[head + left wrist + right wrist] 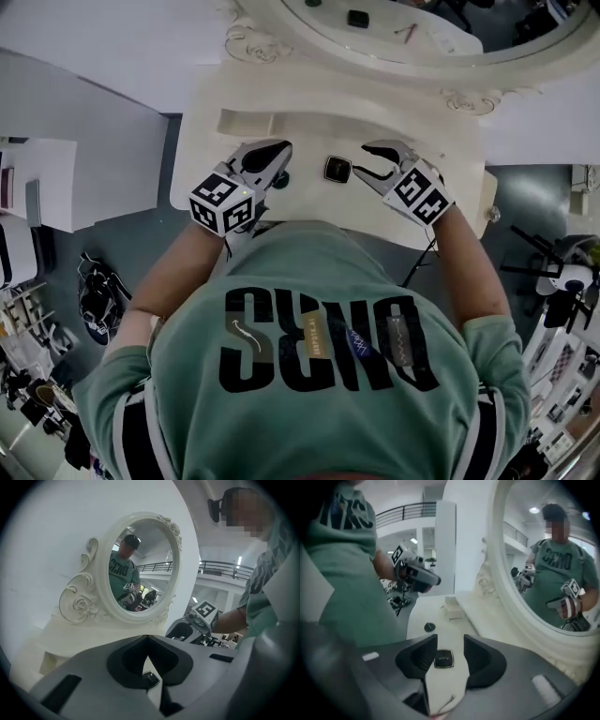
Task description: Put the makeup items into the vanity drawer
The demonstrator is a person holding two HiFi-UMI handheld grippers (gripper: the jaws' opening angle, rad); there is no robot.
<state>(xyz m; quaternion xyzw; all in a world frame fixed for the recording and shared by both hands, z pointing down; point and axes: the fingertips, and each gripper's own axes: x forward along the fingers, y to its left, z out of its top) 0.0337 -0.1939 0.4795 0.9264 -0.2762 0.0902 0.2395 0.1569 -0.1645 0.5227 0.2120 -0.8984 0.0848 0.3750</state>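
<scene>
Right gripper [450,641]: fingers spread, gripping nothing.
Compact [444,658]: flat on the table [417,617] between the right fingers (pads clear of it).
Left gripper [148,638]: fingertips pressed together, empty.
Black disc [430,626]: beyond the right fingertips.

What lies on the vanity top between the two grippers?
A square black compact lies between left gripper and right gripper in the head view; the right gripper view shows it between those open jaws.
</scene>
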